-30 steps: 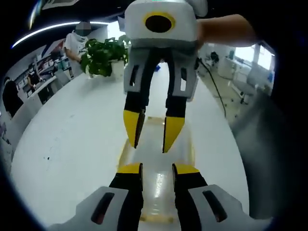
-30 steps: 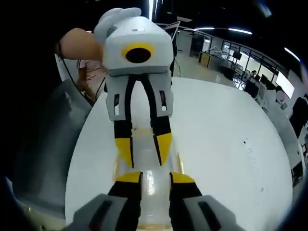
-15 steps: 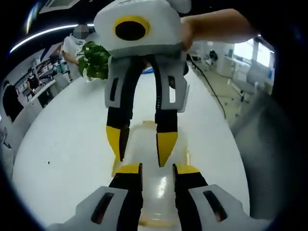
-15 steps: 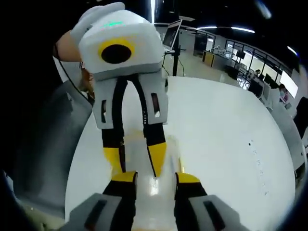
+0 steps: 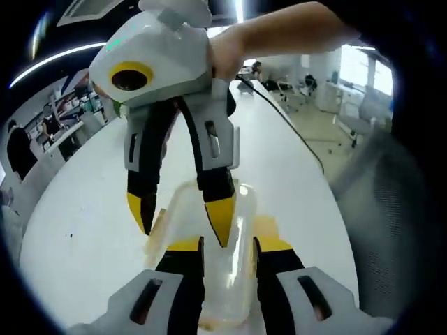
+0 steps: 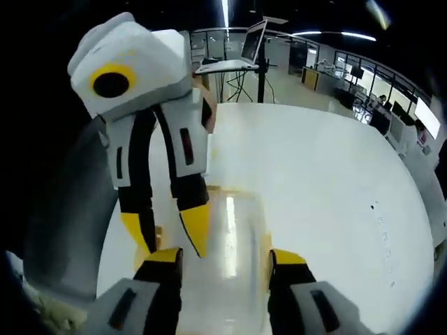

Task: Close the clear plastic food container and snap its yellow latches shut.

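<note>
The clear plastic food container lies on a white table, directly between the two grippers, which face each other over it. In the left gripper view, the left gripper rises from the bottom edge with its yellow-tipped jaws set a narrow gap apart; the container's near end sits in that gap and runs away from the camera, though whether the jaws press its walls or only flank it cannot be told. A yellow latch shows along the container's right side, just beside the right-hand jaw tip. The right gripper comes down from the top of this view, held by a hand, its jaws spread apart so that one yellow tip stands at the container's left edge and the other over the lid near the middle. In the right gripper view, the right gripper has its jaws spread wide, one at each side of the container, whose glossy lid fills the space between them; contact with the sides is unclear. The left gripper reaches down from the upper left here, its yellow tips close together over the container's left part, on the white table.
</note>
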